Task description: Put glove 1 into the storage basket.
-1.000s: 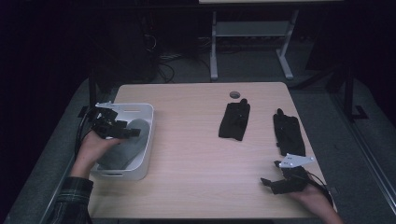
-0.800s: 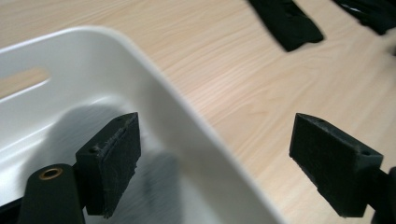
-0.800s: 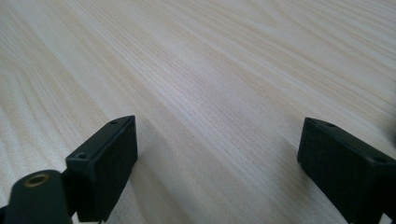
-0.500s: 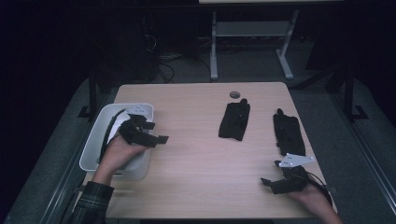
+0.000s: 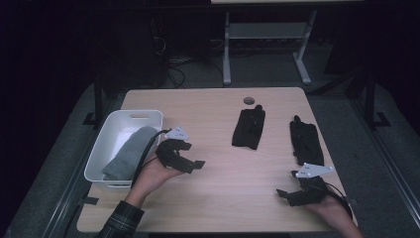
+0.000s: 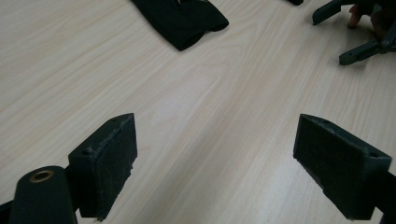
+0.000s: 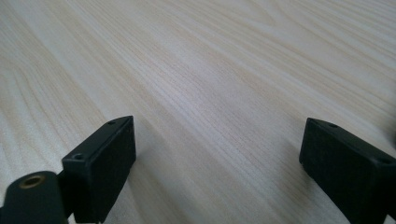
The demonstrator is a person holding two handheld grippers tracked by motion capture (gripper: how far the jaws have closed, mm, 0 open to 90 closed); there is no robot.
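Observation:
Two black socks lie on the wooden table (image 5: 213, 198): one sock (image 5: 249, 127) at the middle back, the other sock (image 5: 305, 142) to its right. A grey sock (image 5: 127, 151) rests in the white bin (image 5: 144, 116) at the left. My left gripper (image 5: 190, 163) hovers open just right of the bin, pointing toward the middle sock (image 6: 180, 18). Its own view (image 6: 215, 163) has bare wood between the jaws. My right gripper (image 5: 289, 194) sits open near the front right edge, below the right sock, over bare table (image 7: 215, 158).
A small round hole (image 5: 248, 100) marks the table's back centre. Beyond the table stand a metal desk frame (image 5: 227, 54) and cables on the dark floor. The other hand's gripper (image 6: 359, 28) appears at the top right of the left gripper view.
My left gripper has come out of the white bin and moved right over the table, open and with nothing in it. The grey sock stays in the bin. The right gripper has not moved.

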